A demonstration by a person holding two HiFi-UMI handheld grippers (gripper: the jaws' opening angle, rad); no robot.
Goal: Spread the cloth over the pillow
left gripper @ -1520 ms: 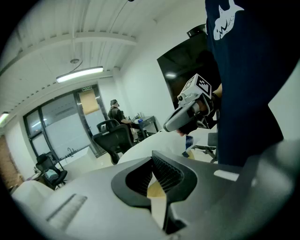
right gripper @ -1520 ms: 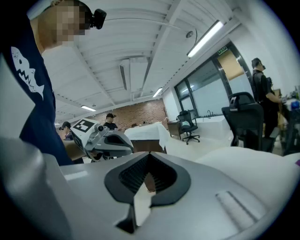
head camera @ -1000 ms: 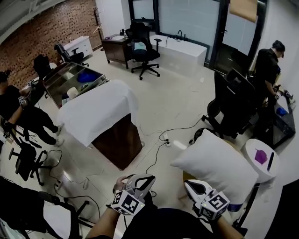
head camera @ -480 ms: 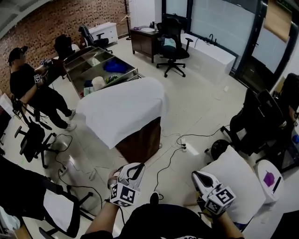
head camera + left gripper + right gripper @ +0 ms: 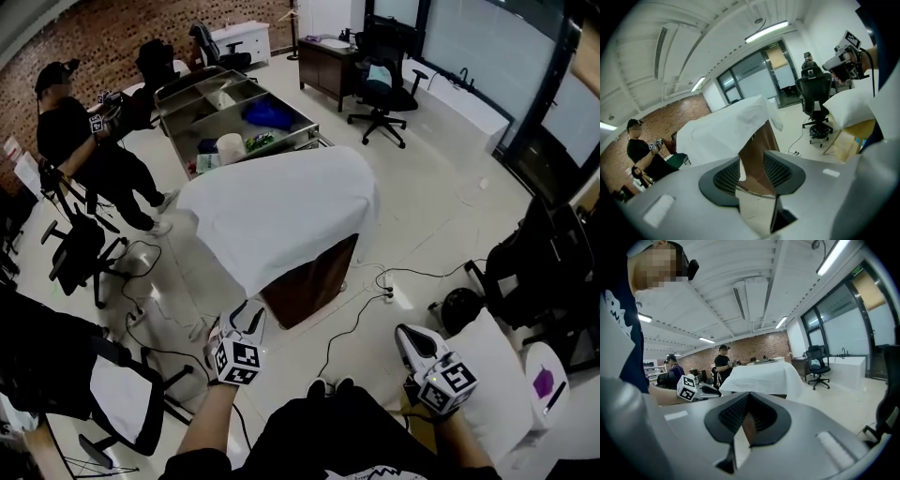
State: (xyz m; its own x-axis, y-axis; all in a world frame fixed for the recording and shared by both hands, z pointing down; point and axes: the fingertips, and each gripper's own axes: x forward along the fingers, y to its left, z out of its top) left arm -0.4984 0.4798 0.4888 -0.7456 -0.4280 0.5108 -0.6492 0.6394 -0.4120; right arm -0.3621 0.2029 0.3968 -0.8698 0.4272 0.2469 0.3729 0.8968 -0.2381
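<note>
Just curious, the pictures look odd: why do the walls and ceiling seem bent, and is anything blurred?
Head view: sharp and evenly lit, though the room bows outward around the white cloth. Left gripper view: strong wide-angle bending, dark corners, a bright curved ceiling lamp. Right gripper view: same bending, its light strip glaring white.

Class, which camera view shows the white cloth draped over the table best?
The head view: the white cloth shows nearly whole, from above. The left gripper view shows it from low down, its lower edge hidden. The right gripper view shows it small and far off.
</note>
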